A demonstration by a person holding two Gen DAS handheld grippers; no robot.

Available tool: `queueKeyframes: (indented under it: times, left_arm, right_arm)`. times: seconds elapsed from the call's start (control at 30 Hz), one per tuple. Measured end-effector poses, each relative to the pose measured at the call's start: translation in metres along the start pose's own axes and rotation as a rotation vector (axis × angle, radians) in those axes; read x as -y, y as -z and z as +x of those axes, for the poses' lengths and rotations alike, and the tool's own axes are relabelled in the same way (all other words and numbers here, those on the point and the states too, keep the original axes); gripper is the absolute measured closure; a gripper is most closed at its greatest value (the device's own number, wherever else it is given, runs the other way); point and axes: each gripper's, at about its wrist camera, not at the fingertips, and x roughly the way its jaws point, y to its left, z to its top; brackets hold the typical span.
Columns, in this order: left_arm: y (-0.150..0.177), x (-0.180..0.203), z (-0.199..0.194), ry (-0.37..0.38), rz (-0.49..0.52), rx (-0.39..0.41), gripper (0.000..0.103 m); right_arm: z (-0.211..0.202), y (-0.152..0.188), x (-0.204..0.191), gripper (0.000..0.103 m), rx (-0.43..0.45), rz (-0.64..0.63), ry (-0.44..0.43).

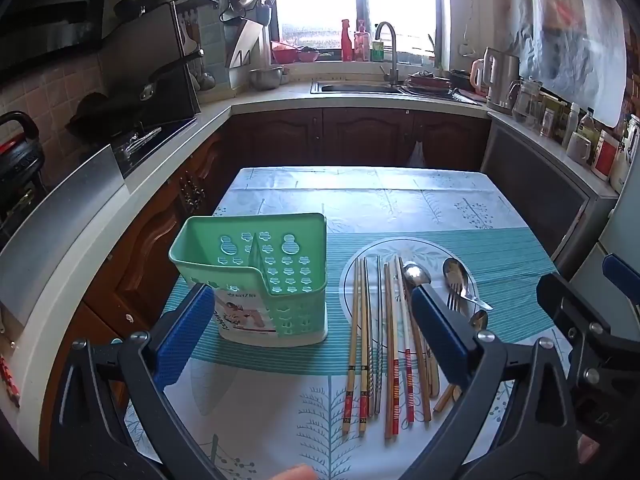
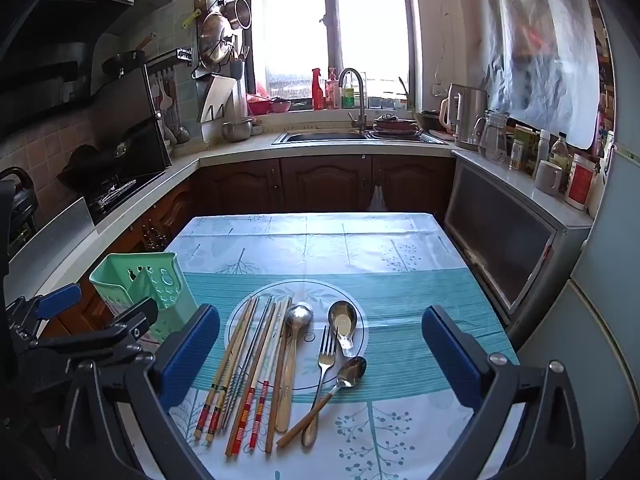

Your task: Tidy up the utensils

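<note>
Both claws wide open, nothing held, left claw [image 1: 312, 328] nr caddy [image 1: 256, 280], right claw [image 2: 320, 356] over chopsticks [image 2: 240, 372], far tablecloth [image 2: 312, 240] bare

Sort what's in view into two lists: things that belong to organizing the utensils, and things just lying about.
Belongs to the job:
green utensil holder
chopsticks
fork
metal spoons
wooden-handled spoon
left gripper, open
right gripper, open

Just lying about:
kettle
mug
steel bowl
spray bottle
hanging pans

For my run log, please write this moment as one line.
stage: start | left gripper: open, empty | right gripper: open, empty | chopsticks, spoons, fork: on table | green holder: empty
</note>
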Motion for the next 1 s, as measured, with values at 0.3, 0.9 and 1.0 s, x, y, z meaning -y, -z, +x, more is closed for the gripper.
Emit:
queueKeyframes:
  times: [0.3,0.9,1.0]
  left_arm:
    - [-0.0013,0.0002,-0.0023,0.034,-0.005,-0.016,0.005]
    - [0.0001,0.0000,0.0042,0.060,-0.012,-0.035,0.005]
    - [0.0007,0.0012,0.0066,0.054,-0.006,-0.040,0.005]
  right_arm:
    - [0.0012,0.0020,0.0017,0.002,-0.002,0.001,-0.001]
    - [0.0055,0.0041,0.0052,0.002,-0.012,0.006,-0.002]
    - [0.0045,0.0024,0.0048,0.002,-0.013,0.007,-0.003]
